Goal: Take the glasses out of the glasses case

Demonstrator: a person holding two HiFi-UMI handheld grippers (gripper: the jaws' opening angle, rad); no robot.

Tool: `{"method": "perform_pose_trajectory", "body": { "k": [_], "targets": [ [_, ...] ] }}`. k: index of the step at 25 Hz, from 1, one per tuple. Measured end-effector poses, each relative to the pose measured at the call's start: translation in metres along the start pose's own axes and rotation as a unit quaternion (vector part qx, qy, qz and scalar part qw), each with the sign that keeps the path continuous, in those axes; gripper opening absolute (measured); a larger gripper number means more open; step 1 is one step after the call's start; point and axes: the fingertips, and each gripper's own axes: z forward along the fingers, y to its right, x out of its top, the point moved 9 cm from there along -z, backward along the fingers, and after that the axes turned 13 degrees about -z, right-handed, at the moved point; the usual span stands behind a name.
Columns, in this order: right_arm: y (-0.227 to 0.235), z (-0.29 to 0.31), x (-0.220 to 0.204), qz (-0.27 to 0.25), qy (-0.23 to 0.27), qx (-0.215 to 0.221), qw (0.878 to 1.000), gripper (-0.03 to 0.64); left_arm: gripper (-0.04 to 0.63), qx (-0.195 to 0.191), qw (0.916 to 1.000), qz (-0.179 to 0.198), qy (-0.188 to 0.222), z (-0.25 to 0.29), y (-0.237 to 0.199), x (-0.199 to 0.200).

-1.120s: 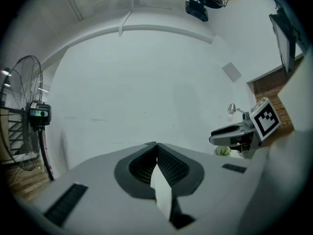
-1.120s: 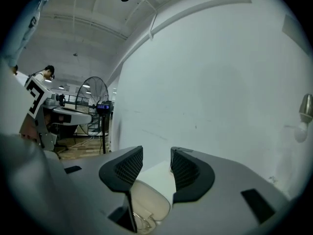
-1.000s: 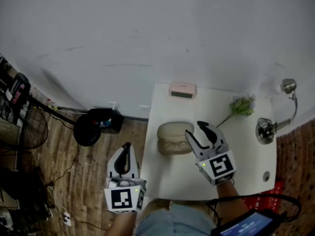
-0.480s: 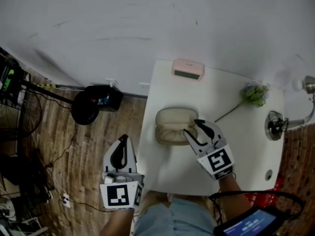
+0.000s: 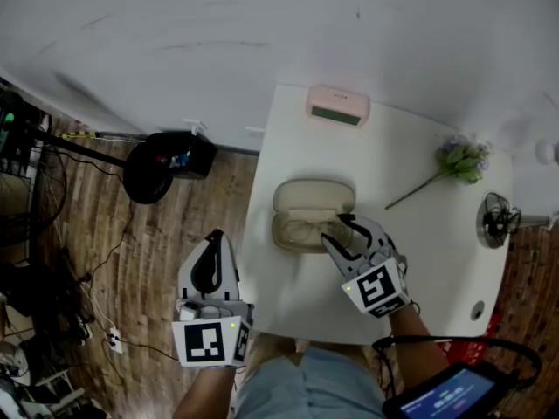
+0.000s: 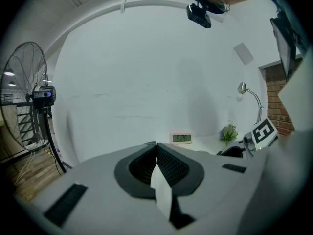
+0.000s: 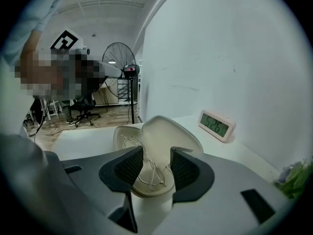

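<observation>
Jaws on left gripper (image 6: 155,146) shut, empty. Thin wire-frame glasses (image 7: 146,169) lie in open beige clamshell case (image 7: 164,131), just ahead of & between wide-apart jaws of right gripper (image 7: 156,158). Prob. light, springy, fragile: pinch gently at bridge, not lenses.

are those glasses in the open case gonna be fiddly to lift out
Probably light and delicate: the glasses look like thin wire. The frame may flex or slip between the right tool's open jaws. The case lies unheld on the table, so it might shift too.
</observation>
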Motion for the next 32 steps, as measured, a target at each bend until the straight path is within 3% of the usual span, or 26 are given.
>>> {"method": "perform_pose_trajectory", "body": {
  "k": [9,23,32],
  "targets": [
    [-0.012,0.007,-0.010,-0.057,-0.038,0.010,0.998,0.165,0.006,0.006,1.0000,-0.002,-0.004,-0.002,-0.002,-0.003],
    [-0.011,0.017,-0.013,-0.036,-0.066,0.049,0.996,0.072,0.006,0.016,0.9999,-0.003,0.000,-0.009,-0.006,-0.001],
    [-0.010,0.022,-0.011,-0.075,-0.092,0.092,0.989,0.046,0.006,0.013,0.9999,-0.005,0.005,-0.006,-0.007,0.000]
  ]
}}
